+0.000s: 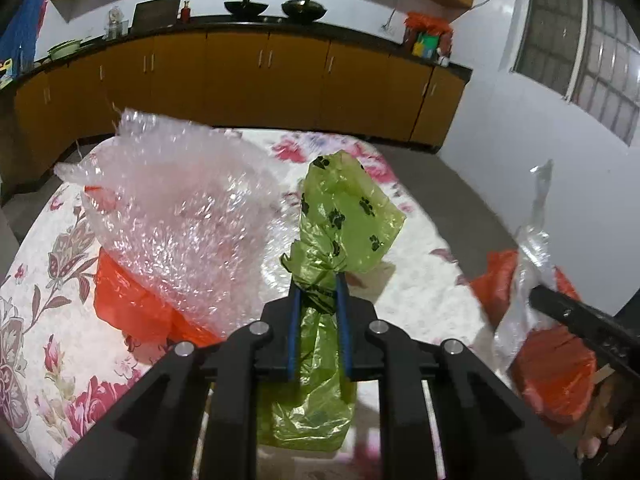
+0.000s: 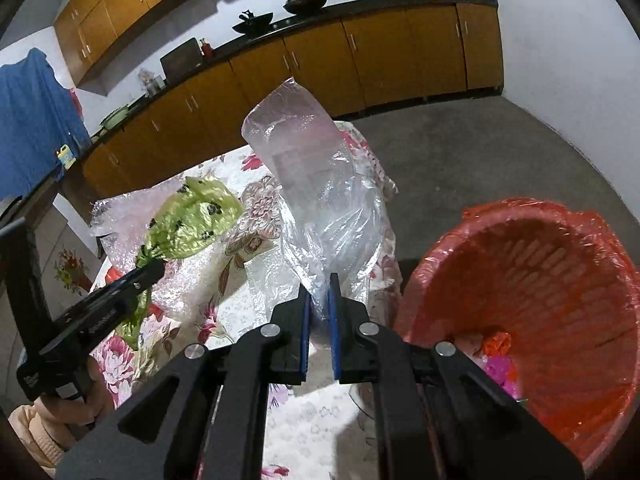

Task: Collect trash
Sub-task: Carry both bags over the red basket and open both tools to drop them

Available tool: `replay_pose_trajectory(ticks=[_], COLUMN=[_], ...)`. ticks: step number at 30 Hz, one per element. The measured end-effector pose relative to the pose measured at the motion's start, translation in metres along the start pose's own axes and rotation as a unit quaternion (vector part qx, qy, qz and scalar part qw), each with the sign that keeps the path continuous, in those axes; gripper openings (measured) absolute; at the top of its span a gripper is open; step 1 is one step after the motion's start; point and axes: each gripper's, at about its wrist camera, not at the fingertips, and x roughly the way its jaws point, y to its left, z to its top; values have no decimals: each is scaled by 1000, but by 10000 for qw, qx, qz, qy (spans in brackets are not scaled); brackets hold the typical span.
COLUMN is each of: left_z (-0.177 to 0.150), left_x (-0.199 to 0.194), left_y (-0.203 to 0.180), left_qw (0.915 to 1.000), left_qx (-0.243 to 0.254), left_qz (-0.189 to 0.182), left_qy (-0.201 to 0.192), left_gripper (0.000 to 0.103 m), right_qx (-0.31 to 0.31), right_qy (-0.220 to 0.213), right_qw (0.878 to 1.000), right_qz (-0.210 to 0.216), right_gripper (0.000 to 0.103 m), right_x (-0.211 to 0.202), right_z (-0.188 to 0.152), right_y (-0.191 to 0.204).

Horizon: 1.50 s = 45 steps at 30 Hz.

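My left gripper is shut on a green plastic bag with black paw prints and holds it above the floral tablecloth. In the right wrist view the green bag hangs from that gripper at left. My right gripper is shut on a clear plastic bag, lifted next to the red trash basket. That basket is lined with a red bag and holds a few scraps. The clear bag also shows at the right of the left wrist view.
A sheet of bubble wrap lies on the table over a red plastic bag. Yellow cabinets with a dark counter run along the back wall. Grey floor lies beyond the table.
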Motion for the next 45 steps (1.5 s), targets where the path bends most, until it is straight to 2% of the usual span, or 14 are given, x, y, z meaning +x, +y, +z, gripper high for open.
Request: replay_pose_trajectory(ticks=[8, 23, 34, 45], left_z=[4, -4, -16, -26], left_x=[-24, -32, -25, -13], left_y=[-27, -114, -160, -191], left_qw=[9990, 9905, 9827, 9767], left_qx=[167, 557, 806, 892], left_qz=[-390, -1251, -1669, -1931], left_qy=[-154, -122, 43, 269], left_gripper=[17, 17, 17, 17], right_qx=[-2, 393, 755, 946], right_qy=[-260, -601, -714, -752], right_qw=[9995, 9945, 9884, 9842], right_qz=[-191, -763, -1106, -1296], right_gripper=[9, 9, 9, 9], right_x=[-24, -83, -110, -117], right_z=[-5, -17, -28, -33], right_y=[-5, -63, -99, -115])
